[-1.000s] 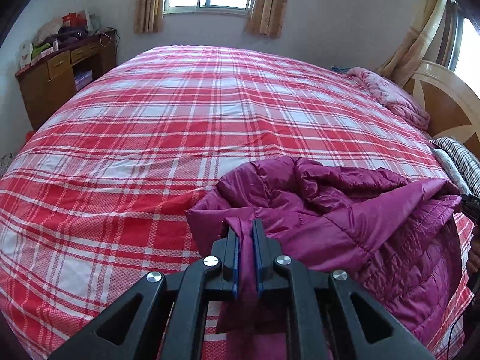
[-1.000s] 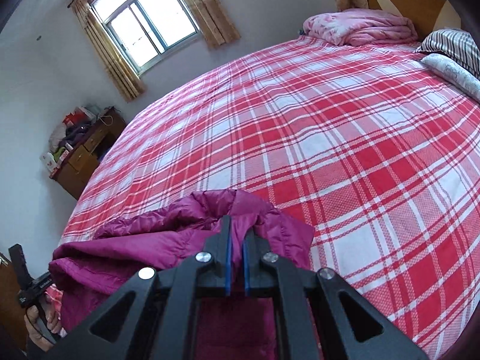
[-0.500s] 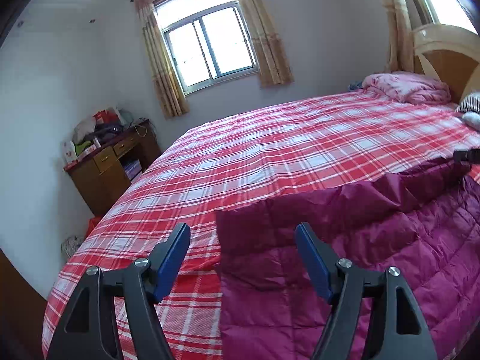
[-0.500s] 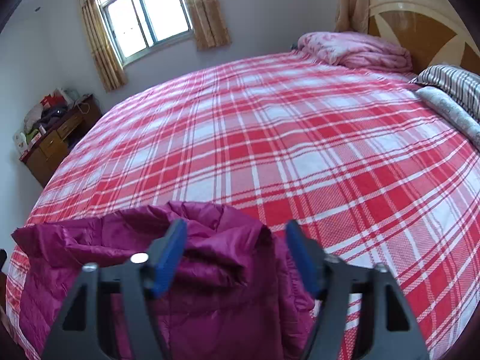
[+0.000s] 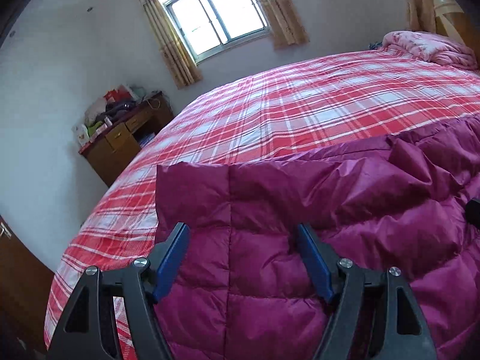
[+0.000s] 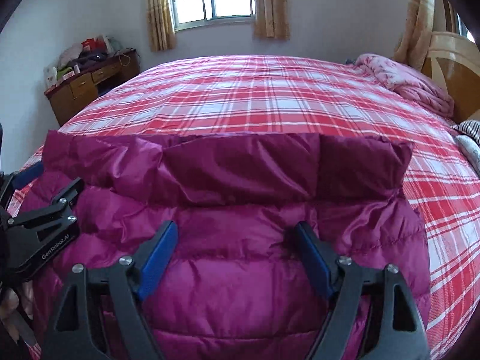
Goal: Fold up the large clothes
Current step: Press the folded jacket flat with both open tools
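Note:
A magenta quilted down jacket lies spread across the near part of the bed, with a darker folded band along its far edge; it also shows in the right wrist view. My left gripper is open and empty, its blue pads just above the jacket's left end. My right gripper is open and empty above the jacket's middle. The left gripper also shows at the left edge of the right wrist view.
The bed has a red and white plaid cover. A pink blanket and a striped pillow lie by the wooden headboard. A cluttered wooden desk stands by the window wall.
Both grippers were shut on the jacket's edge a second ago. They let go and opened, the jacket now lies flat on the bed, and both grippers have drawn back over it.

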